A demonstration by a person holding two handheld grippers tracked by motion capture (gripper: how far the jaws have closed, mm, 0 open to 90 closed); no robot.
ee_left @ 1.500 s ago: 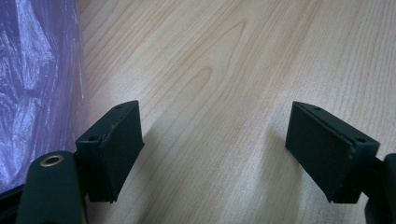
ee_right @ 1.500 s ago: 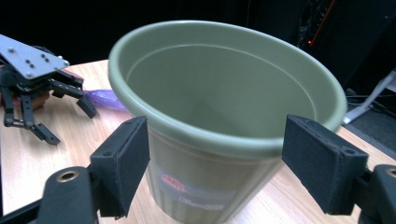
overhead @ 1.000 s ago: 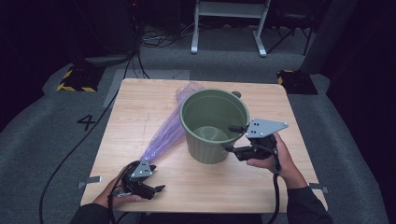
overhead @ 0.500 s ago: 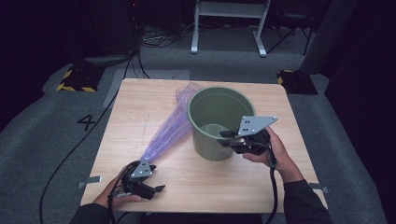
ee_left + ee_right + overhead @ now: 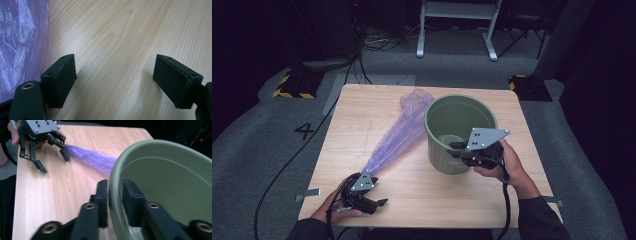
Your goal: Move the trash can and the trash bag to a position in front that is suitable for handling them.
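Two grippers: both over the wooden table (image 5: 362, 120), low in the high view.
Right gripper (image 5: 456, 151): lower right of centre, jaws clamped on the near rim of the green bucket (image 5: 460, 131), one inside, one outside.
Green bucket: upright, centre right, tipped slightly.
Left gripper (image 5: 378, 205): bottom left, jaws wide apart, gripping nothing.
Purple bag (image 5: 398, 134): stretched flat from beside the left gripper up past the bucket's left side.
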